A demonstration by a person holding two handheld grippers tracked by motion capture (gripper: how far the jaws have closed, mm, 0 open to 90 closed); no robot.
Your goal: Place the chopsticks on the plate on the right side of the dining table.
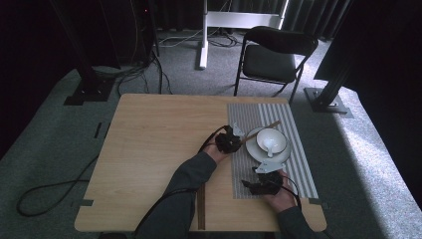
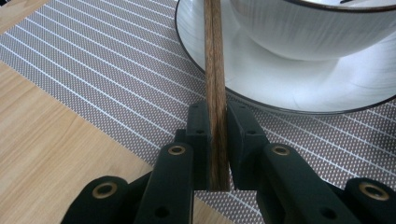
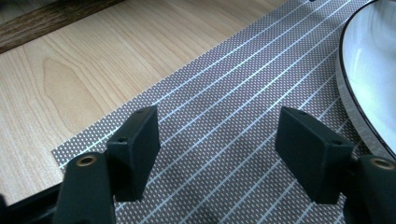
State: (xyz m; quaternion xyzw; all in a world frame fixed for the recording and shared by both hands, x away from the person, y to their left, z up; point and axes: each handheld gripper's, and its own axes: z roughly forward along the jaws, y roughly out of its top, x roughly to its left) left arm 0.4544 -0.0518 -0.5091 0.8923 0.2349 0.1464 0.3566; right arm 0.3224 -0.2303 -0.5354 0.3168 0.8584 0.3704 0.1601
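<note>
Evidently the left gripper (image 2: pixel 215 140) clamps the wooden chopsticks (image 2: pixel 214 70) over the striped placemat (image 2: pixel 116 70), tips near the plate's (image 2: pixel 261 88) rim, while the right gripper (image 3: pixel 217 149) hangs empty, jaws apart; next, lay them down flat.

The chopsticks (image 2: pixel 214 70) and the bowl (image 2: pixel 317 28) run off the left gripper view's top edge.

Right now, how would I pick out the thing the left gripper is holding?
Find the striped placemat on the right half of the wooden table. Beside the white plate carrying a bowl, the left gripper clamps a pair of dark wooden chopsticks, long, thin and brown beside the white dishes.
</note>
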